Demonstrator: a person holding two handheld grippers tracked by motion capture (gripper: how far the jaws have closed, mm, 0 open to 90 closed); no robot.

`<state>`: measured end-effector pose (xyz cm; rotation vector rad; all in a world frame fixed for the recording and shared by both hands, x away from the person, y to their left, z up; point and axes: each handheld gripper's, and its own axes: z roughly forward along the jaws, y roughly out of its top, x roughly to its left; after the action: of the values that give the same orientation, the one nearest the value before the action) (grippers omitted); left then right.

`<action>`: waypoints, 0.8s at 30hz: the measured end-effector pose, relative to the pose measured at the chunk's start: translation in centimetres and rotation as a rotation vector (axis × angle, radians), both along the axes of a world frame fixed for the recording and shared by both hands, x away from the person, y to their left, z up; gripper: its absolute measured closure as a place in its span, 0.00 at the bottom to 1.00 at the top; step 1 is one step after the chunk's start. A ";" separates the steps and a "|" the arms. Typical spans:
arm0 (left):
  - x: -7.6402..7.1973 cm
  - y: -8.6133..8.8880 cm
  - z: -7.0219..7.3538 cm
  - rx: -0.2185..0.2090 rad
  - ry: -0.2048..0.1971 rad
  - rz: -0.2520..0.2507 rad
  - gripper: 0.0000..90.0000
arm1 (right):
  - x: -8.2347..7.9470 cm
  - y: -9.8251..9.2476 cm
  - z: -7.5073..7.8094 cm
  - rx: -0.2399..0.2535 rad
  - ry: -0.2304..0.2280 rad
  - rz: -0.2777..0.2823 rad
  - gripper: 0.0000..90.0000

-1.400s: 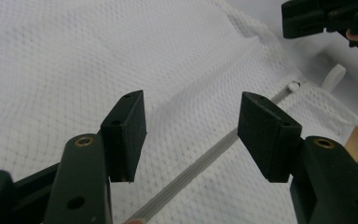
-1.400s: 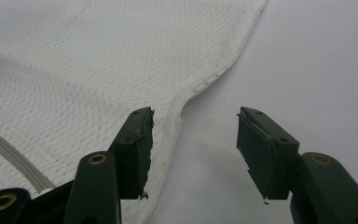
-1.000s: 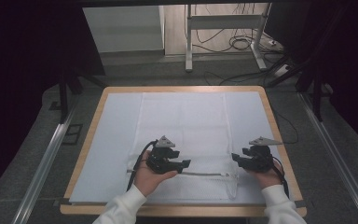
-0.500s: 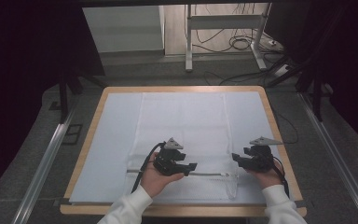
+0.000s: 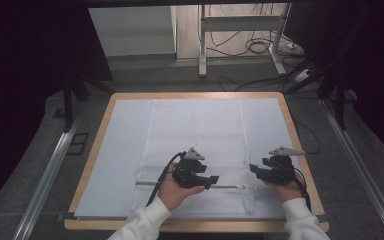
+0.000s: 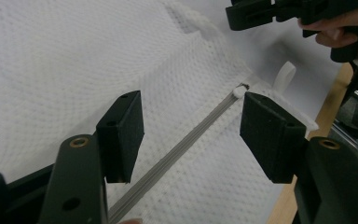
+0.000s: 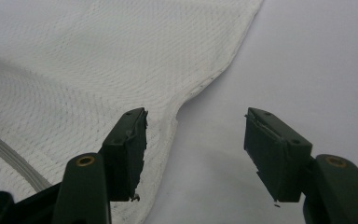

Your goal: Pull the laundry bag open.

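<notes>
On the near half of the table (image 5: 100, 150), seen from the high view, a white mesh bag (image 5: 195, 135) lies flat on a pale sheet, its grey zipper (image 5: 230, 186) running across close to the person's edge. The left hand (image 5: 172, 192) comes in from the bottom in a white sleeve, palm cupped under the left gripper (image 5: 211, 180), which lies low and level with its jaws pointing to the picture's right along the zipper line. The right hand (image 5: 285, 187) sits at the bag's right-hand corner, holding the right gripper (image 5: 254, 169) level with its jaws aimed to the picture's left, toward the other tool; the two are near but apart. From the left gripper view, the left gripper (image 6: 191, 133) has its jaws spread wide with nothing pressed between them; the zipper (image 6: 177, 154) runs diagonally through the gap beneath, and its white end (image 6: 238, 91) sits just beside the tip of the right-hand pad. A white loop tab (image 6: 284, 77) lies just past it, and the other hand with its tool shows at the upper right. From the right gripper view, the right gripper (image 7: 196, 140) also stands wide, its jaws having just been opening, with nothing gripped; the bag's seamed edge (image 7: 200, 86) passes under the left-hand pad while the right-hand pad hangs over the bare sheet (image 7: 307, 56).
</notes>
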<state>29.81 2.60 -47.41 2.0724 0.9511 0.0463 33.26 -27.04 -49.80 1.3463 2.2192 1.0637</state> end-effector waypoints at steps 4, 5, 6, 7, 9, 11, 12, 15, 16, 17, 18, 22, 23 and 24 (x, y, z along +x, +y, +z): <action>-0.3 -1.3 -0.2 0.001 0.010 -0.022 0.44 | 0.0 -0.1 0.0 0.003 -0.001 -0.001 0.42; -0.3 -1.7 -0.2 0.000 0.014 -0.030 0.44 | -0.1 -0.1 0.0 0.002 -0.002 -0.001 0.42; -0.4 -1.9 -0.3 0.002 0.017 -0.036 0.44 | -0.1 -0.1 0.0 0.001 -0.001 -0.002 0.42; -0.4 -2.2 -0.4 0.001 0.020 -0.041 0.44 | -0.1 -0.1 0.0 0.002 -0.002 -0.003 0.42; -0.4 -2.6 -0.5 0.003 0.026 -0.050 0.45 | -0.1 -0.1 0.0 0.004 -0.003 -0.003 0.42; -0.4 -3.0 -0.6 0.007 0.030 -0.060 0.45 | -0.1 -0.1 0.1 0.001 -0.008 -0.006 0.42; -0.4 -3.1 -0.6 0.008 0.031 -0.062 0.45 | -0.1 -0.1 0.1 0.000 -0.011 -0.006 0.42; -0.2 -3.3 -0.5 0.009 0.029 -0.066 0.45 | -0.2 -0.2 0.1 -0.001 -0.017 -0.010 0.42; -0.1 -3.3 -0.5 0.008 0.028 -0.066 0.45 | -0.1 -0.2 0.1 -0.002 -0.018 -0.012 0.42; -0.1 -3.4 -0.5 0.010 0.029 -0.067 0.45 | -0.1 -0.2 0.1 -0.001 -0.017 -0.015 0.42; -0.1 -3.6 -0.5 0.010 0.029 -0.069 0.45 | -0.1 -0.2 0.1 0.000 -0.017 -0.017 0.42; -0.2 -4.1 -0.7 0.009 0.041 -0.073 0.46 | -0.1 -0.1 0.0 -0.004 -0.018 -0.018 0.42; -0.2 -4.2 -0.7 0.010 0.046 -0.076 0.46 | -0.1 -0.1 0.0 -0.005 -0.019 -0.018 0.42; -0.3 -4.2 -0.7 0.010 0.049 -0.078 0.46 | -0.2 -0.1 0.1 -0.005 -0.019 -0.017 0.42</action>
<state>29.53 -1.65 -48.08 2.1266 0.9005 -0.0406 33.10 -27.11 -49.75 1.3448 2.1914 1.0602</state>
